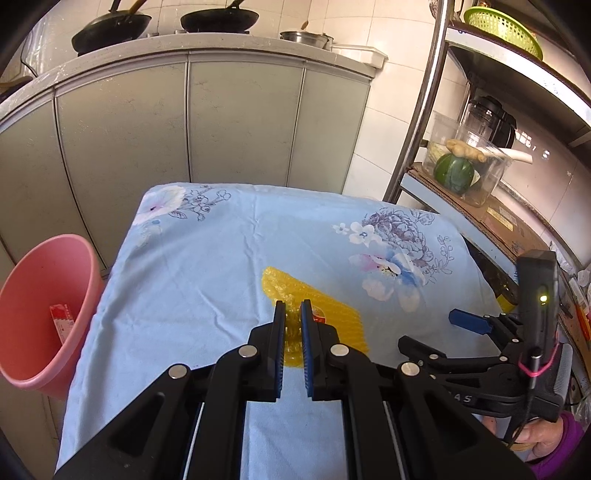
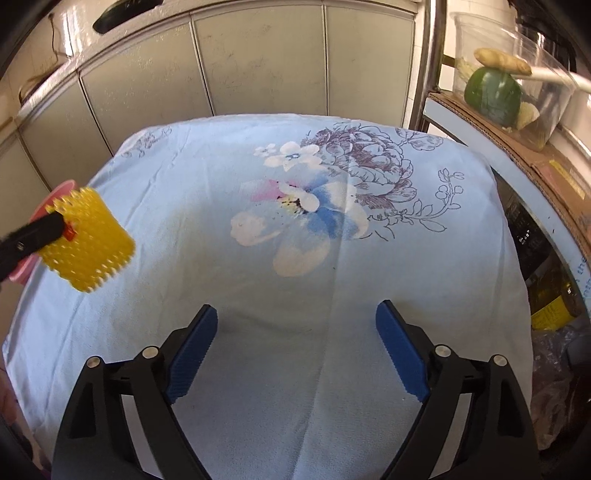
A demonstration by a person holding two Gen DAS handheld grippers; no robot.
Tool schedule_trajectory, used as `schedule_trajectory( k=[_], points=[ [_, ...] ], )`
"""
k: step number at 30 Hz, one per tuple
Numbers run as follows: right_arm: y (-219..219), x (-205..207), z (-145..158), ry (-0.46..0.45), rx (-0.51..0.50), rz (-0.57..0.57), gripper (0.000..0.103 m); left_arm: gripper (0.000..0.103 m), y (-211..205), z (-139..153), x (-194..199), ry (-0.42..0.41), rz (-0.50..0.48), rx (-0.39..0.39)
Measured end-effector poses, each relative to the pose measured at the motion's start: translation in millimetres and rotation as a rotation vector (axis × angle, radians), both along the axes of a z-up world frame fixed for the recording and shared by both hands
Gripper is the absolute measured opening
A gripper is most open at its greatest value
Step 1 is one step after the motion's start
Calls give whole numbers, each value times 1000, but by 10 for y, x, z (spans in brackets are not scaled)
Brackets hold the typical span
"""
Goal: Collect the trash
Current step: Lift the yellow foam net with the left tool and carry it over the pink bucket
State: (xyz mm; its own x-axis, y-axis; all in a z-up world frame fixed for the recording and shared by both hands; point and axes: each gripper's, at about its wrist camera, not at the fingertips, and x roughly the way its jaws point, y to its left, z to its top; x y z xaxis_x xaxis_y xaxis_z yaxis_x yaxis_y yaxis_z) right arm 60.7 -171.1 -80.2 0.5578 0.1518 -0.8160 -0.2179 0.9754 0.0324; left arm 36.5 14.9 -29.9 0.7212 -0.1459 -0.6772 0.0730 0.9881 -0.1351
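Observation:
A sheet of yellow bubble wrap (image 1: 325,314) hangs pinched between the blue pads of my left gripper (image 1: 292,314), lifted above the table with its flowered blue cloth (image 1: 207,266). In the right wrist view the same yellow bubble wrap (image 2: 92,247) hangs at the left edge, held by my left gripper's black finger (image 2: 33,232). A pink bin (image 1: 40,314) stands on the floor left of the table, with a red and white wrapper (image 1: 62,321) inside it. My right gripper (image 2: 297,347) is open above the cloth (image 2: 295,258), with nothing between its fingers.
Grey cabinet doors (image 1: 147,129) stand behind the table, with woks (image 1: 218,18) on the counter above. At the right a metal rack (image 1: 424,103) holds a clear tub with a green squash (image 1: 454,171) on a cardboard-covered shelf.

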Motion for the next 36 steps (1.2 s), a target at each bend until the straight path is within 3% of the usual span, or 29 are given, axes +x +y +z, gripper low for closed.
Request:
schedule_trajectory(
  k=[11,27,36],
  points=[
    [63,25,-35,12,-23,32,100,8,218,81,-219,-33,66,7],
    [104,15,-26,20,-26,-31,100,8,483,186,-429,-80,156,23],
    [312,-44,90,-14,19,2,99,8,642,191,-490,-80,195,12]
  ],
)
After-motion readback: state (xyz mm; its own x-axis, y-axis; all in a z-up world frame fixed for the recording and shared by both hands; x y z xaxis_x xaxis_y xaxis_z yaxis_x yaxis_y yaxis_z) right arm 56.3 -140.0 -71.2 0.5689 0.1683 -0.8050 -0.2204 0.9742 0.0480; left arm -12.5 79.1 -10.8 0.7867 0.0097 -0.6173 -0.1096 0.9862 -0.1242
